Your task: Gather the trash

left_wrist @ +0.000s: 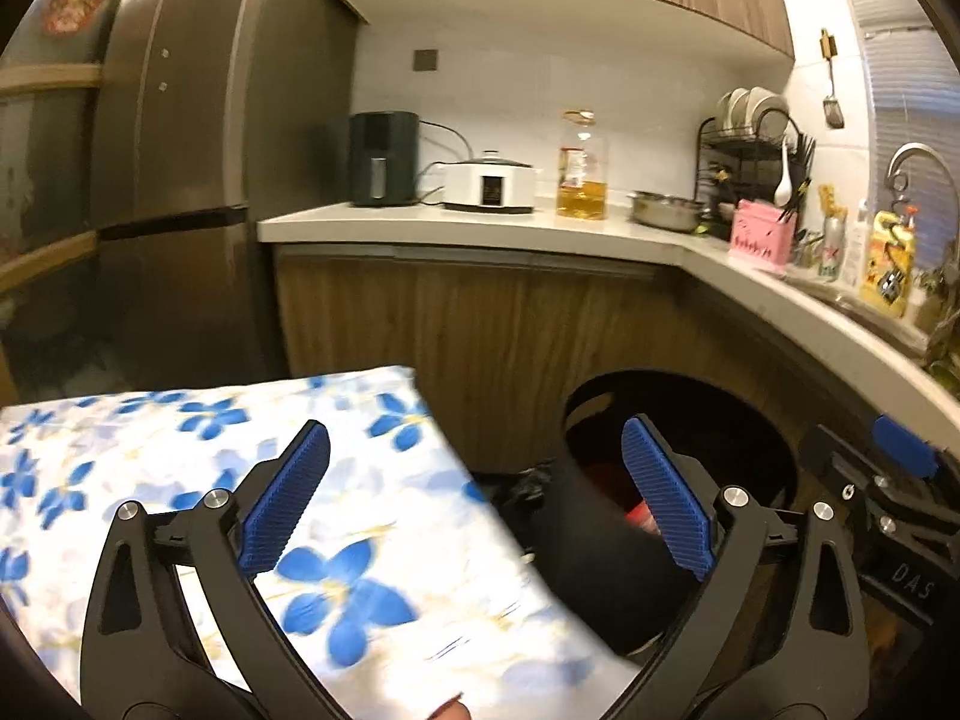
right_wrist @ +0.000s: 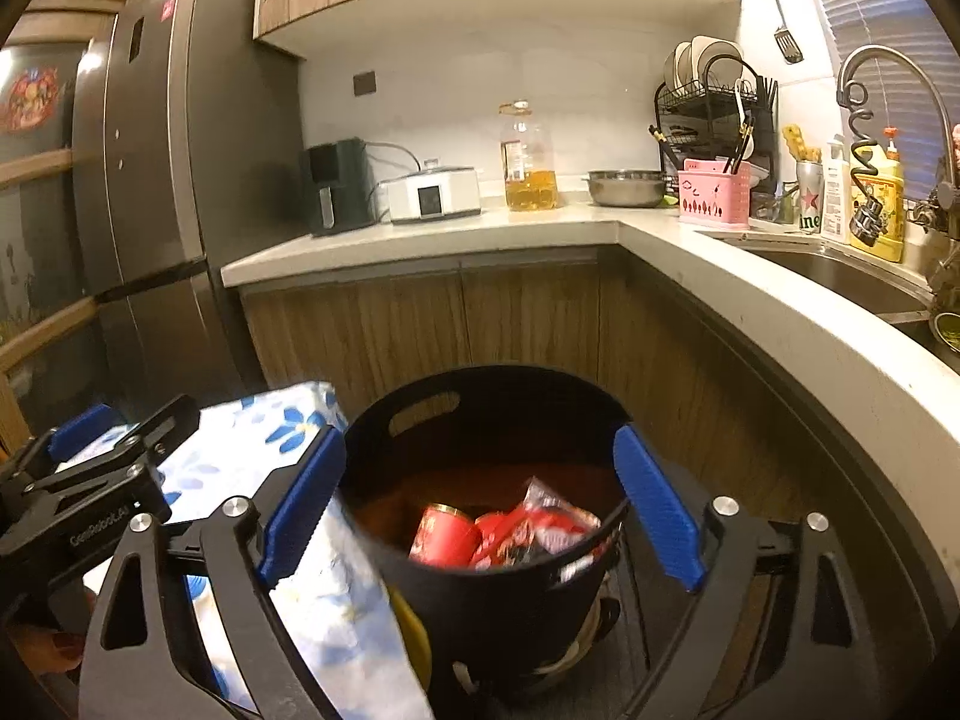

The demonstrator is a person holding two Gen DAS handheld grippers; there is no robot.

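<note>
Left gripper (left_wrist: pixel 474 498): fingers are standing wide apart, gripping nothing; the left finger is hovering over the cloth, the right one over the bin.
Right gripper (right_wrist: pixel 483 504): fingers are spread wide either side of the bin's mouth, holding nothing; whether they are touching the rim cannot be told.
Cloth (left_wrist: pixel 180 480): white with blue flowers, lying over a surface at near left, its edge hanging just beside the bin.
Bin (right_wrist: pixel 480 408): black, round, with a handle slot in its far wall, sitting low in front of the cabinets.
Trash (right_wrist: pixel 510 534): a red can and red wrappers are lying inside the bin, toward its near side.
Bench (right_wrist: pixel 420 240): pale L-shaped top, running along the far wall and down the right side, carrying an oil bottle (right_wrist: pixel 528 162), a steel bowl (right_wrist: pixel 627 186) and a pink caddy (right_wrist: pixel 714 195).
Fridge (right_wrist: pixel 156 150): dark, standing at far left.
</note>
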